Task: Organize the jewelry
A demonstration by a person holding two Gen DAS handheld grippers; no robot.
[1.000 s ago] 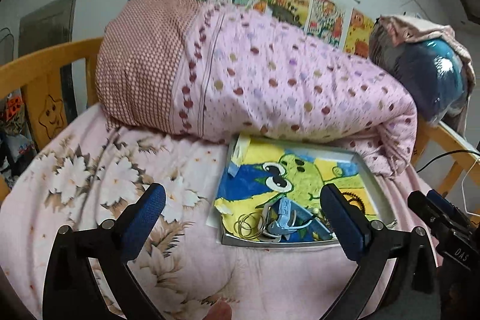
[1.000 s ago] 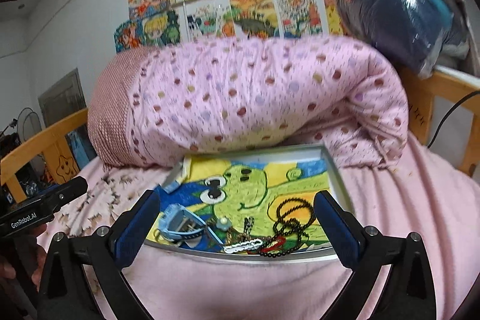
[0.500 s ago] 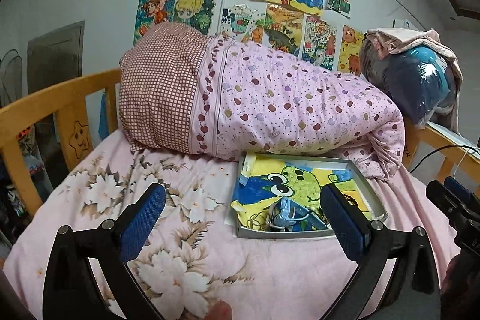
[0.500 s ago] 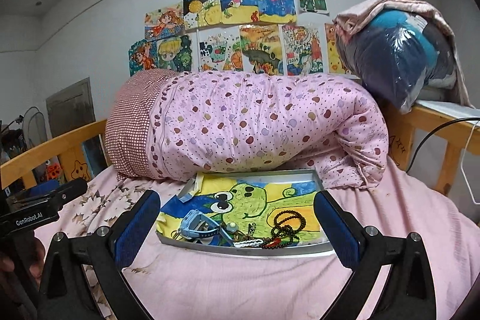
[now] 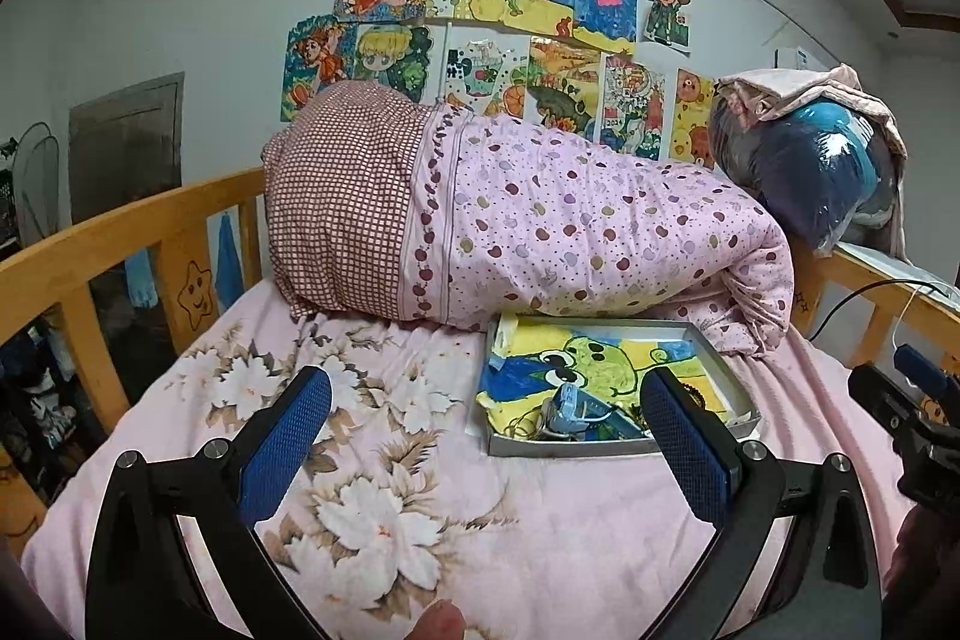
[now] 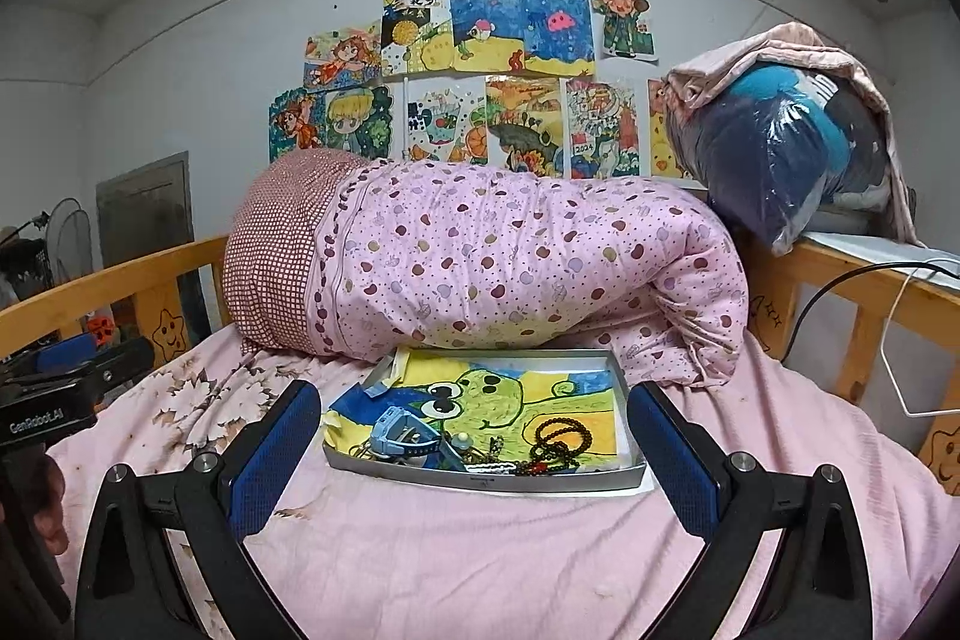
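A shallow grey tray [image 6: 480,478] [image 5: 570,447] lined with a green frog drawing lies on the pink bed. Along its near edge sits a jumble of jewelry: a light blue watch [image 6: 399,435] [image 5: 567,411], a dark bead bracelet [image 6: 561,439], and thin rings and chains [image 5: 523,424]. My right gripper [image 6: 474,436] hovers open just short of the tray, its blue pads framing it. My left gripper [image 5: 489,436] is open too, above the floral sheet, with the tray ahead to its right.
A rolled pink spotted quilt [image 6: 510,274] lies right behind the tray. A wooden bed rail [image 5: 120,256] runs on the left and another rail [image 6: 870,280] on the right, under a plastic-wrapped bundle [image 6: 792,160] and cables. Floral sheet [image 5: 360,472] spreads left of the tray.
Both grippers have pulled back and risen away from the tray, so it looks smaller and farther off. The jaws stayed open and the jewelry has not moved.
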